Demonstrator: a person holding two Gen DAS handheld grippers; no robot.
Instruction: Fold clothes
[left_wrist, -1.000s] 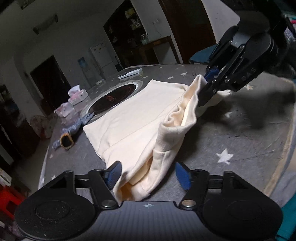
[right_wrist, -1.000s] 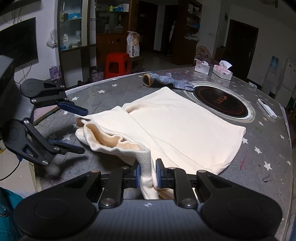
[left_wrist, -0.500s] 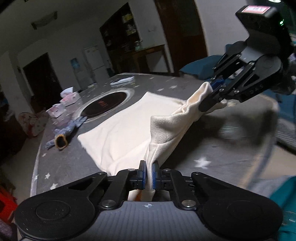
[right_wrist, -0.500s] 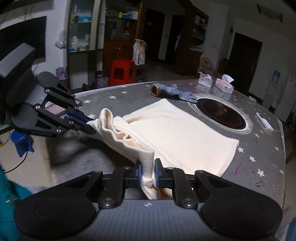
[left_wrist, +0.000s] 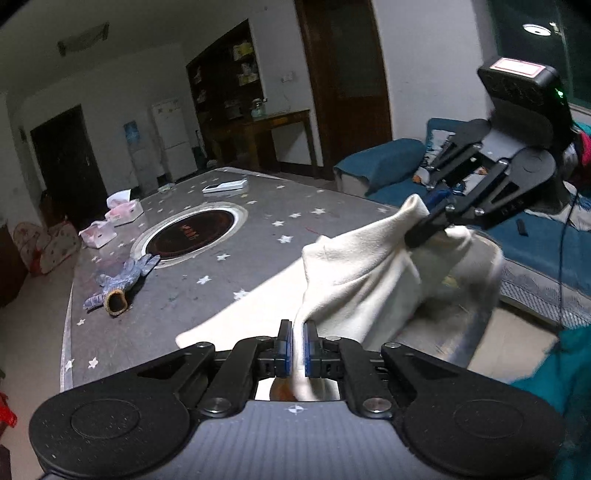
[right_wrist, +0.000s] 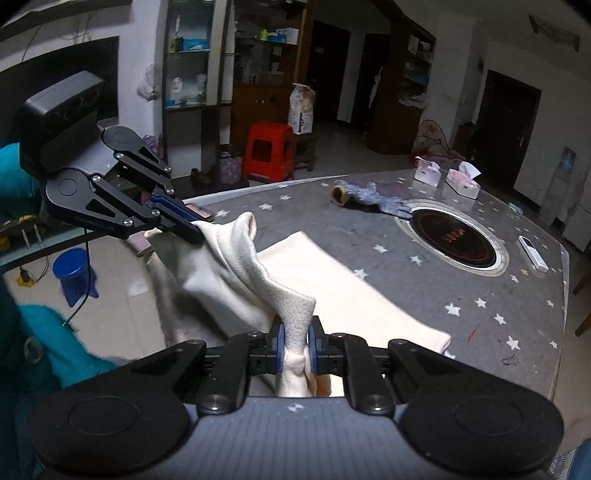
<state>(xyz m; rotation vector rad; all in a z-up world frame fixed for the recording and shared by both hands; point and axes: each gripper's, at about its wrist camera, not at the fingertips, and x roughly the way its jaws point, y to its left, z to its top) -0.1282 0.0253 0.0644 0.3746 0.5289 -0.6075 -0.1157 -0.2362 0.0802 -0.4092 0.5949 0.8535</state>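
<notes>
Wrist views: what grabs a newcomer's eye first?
The cream garment, pinched at two spots and lifted off the near edge of the star-patterned table, its far part lying flat. The left tool and right tool are each shut on a bunch of it. Beyond, a round black cooktop is set into the table, a grey-blue glove beside it.
</notes>
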